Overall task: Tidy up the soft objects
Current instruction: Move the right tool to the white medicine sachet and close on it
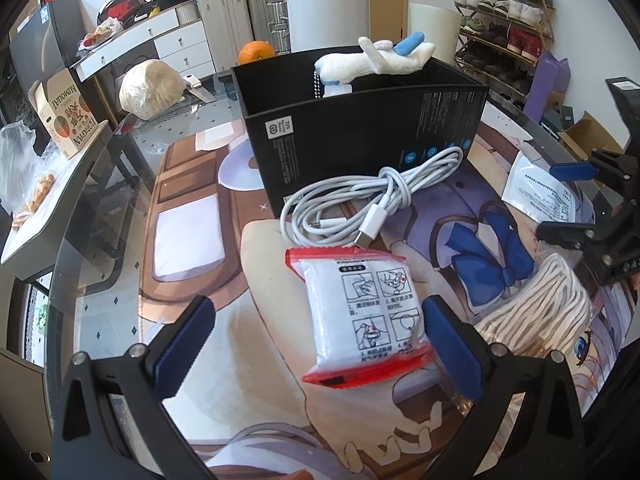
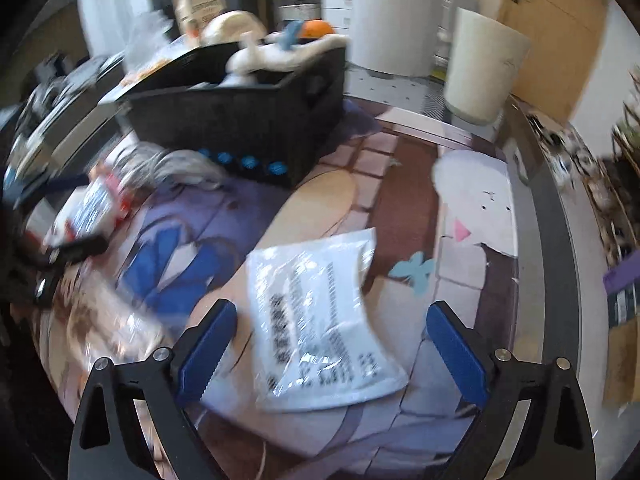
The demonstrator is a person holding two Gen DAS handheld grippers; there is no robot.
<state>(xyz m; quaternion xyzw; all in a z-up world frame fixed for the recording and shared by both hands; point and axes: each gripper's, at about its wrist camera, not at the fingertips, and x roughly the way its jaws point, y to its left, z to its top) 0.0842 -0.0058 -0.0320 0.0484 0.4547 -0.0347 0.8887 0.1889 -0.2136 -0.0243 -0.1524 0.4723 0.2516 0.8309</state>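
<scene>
Now left gripper (image 1: 316, 344), fingers wide apart, straddles the red-edged packet (image 1: 360, 316), long axis pointing toward the black box (image 1: 360, 136); right gripper (image 2: 332, 344) gapes too.

One black box (image 1: 360, 136), one plush toy (image 1: 376, 58), one cable (image 1: 360, 200), three plastic packets (image 1: 364, 312), one orange (image 1: 257, 51).

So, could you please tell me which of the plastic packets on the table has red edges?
The red-edged packet lies between the left tool's open fingers, printed with instruction pictures. The flat clear packet before the right tool has none.
</scene>
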